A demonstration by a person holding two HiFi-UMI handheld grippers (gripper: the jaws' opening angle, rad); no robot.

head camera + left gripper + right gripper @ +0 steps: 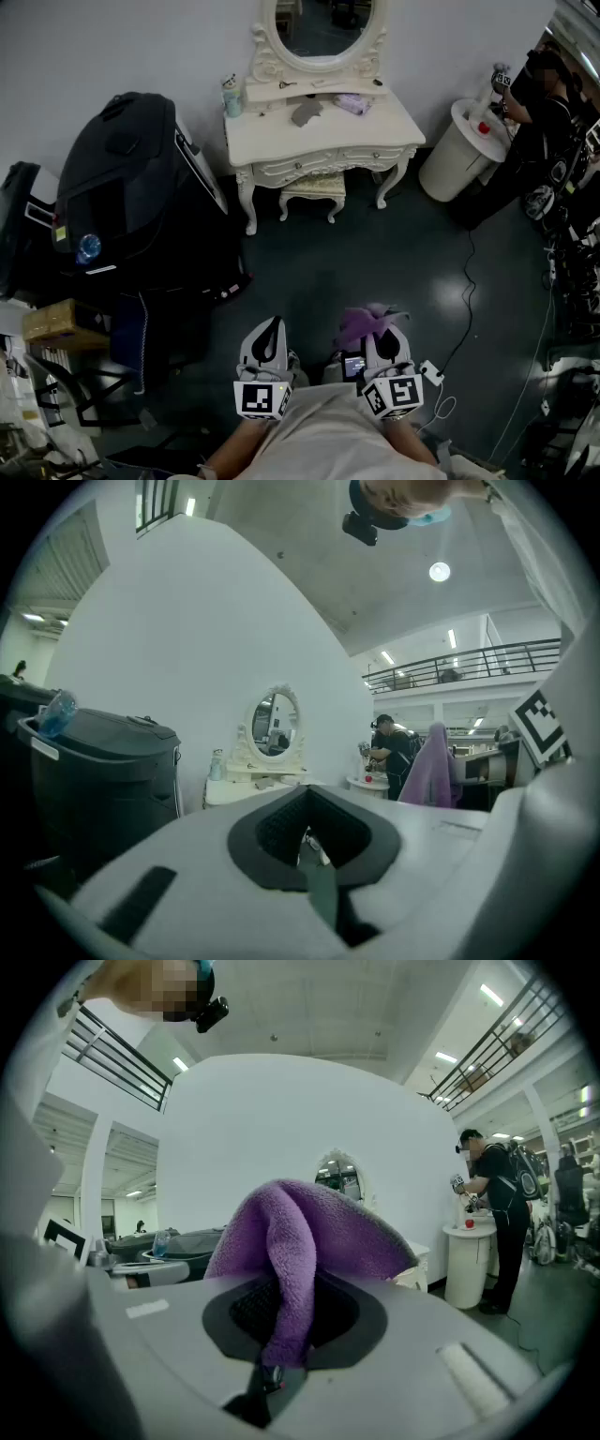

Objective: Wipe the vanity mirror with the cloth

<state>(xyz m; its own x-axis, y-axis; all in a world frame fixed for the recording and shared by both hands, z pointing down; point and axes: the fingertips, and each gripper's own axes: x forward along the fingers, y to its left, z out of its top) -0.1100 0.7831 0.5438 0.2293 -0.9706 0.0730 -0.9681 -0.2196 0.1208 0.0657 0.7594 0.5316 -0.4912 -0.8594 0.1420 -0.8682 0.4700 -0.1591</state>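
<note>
The white vanity table point(375, 129) stands against the far wall, and its oval mirror point(323, 26) rises above it. Both grippers are held low, close to my body and well short of the vanity. My right gripper point(382, 328) is shut on a purple fleece cloth point(364, 322), which bunches up out of the jaws. In the right gripper view the cloth point(300, 1241) hides most of the mirror point(339, 1176). My left gripper point(271, 330) is shut with nothing in it. The left gripper view shows the distant mirror point(274, 724) and the cloth point(431, 766) at its right.
A big black case point(122, 178) stands left of the vanity. A small stool point(314, 187) sits under it. A white round stand point(459, 145) and a person point(539, 112) are at the right. A cable point(466, 309) runs over the dark floor. Small items lie on the vanity top.
</note>
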